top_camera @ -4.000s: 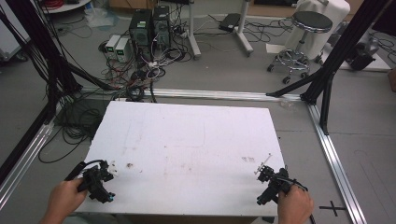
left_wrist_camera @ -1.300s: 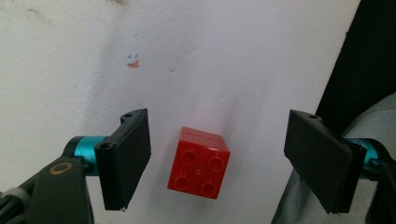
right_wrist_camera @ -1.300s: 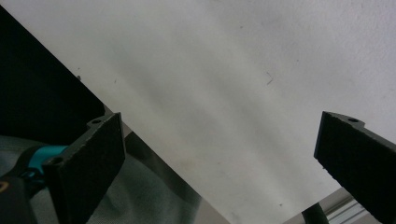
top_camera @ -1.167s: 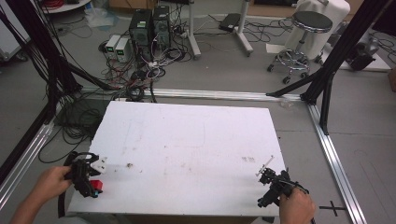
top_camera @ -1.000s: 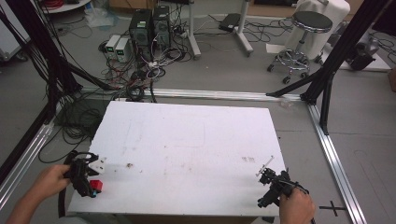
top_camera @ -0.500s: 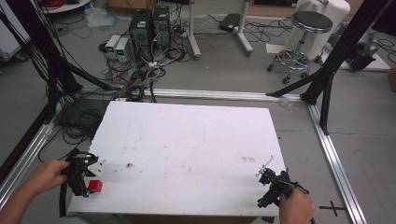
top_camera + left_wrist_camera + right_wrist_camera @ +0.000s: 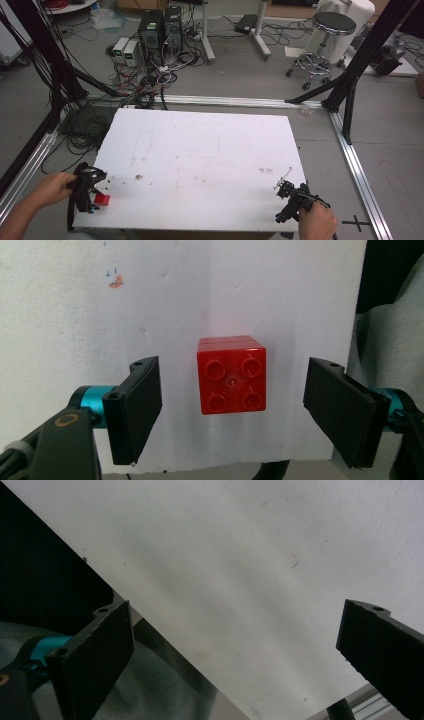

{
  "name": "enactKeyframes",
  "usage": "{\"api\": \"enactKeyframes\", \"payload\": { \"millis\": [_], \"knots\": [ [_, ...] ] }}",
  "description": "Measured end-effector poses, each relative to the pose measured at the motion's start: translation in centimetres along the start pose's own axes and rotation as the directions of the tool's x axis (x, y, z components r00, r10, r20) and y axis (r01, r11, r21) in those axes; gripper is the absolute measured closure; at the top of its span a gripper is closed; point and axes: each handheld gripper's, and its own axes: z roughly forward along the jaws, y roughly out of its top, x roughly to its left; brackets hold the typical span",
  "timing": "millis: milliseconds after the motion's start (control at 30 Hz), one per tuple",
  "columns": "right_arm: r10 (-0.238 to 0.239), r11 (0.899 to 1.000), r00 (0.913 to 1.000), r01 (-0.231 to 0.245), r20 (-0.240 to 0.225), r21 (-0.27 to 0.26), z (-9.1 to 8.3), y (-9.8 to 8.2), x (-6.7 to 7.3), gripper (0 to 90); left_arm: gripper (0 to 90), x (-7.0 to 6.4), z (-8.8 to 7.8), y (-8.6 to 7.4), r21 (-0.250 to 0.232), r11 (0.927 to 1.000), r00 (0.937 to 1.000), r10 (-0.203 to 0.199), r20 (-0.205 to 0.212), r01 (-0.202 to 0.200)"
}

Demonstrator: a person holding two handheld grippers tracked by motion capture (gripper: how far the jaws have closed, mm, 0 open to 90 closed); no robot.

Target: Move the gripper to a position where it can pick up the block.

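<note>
The left gripper (image 7: 232, 412) brackets the red brick (image 7: 231, 374) with jaws wide, probably about to close, while the right gripper (image 7: 235, 655) idles wide over the white table (image 7: 210, 150).

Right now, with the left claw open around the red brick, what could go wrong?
1. The brick sits near the table's front-left edge; a nudge from the left claw could push it off.
2. Gaps remain on both sides, so an off-centre close may twist the brick.
</note>
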Motion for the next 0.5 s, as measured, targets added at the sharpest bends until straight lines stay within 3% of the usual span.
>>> {"api": "enactKeyframes", "payload": {
  "millis": [200, 500],
  "knots": [
    [0.002, 1.0, 1.0, -0.002, -0.002, 0.004, 0.1, 0.0, 0.0, 1.3, 23.7, 0.0, 0.8, 0.1, 0.031, 0.9992, 0.9996, 0.026, -0.006, -0.026],
    [-0.001, 1.0, 1.0, 0.001, -0.006, 0.009, 0.2, 0.1, 0.0, 1.3, 23.8, -0.1, 1.9, 0.2, 0.048, 0.9982, 0.9994, 0.035, -0.003, -0.035]
  ]
}}
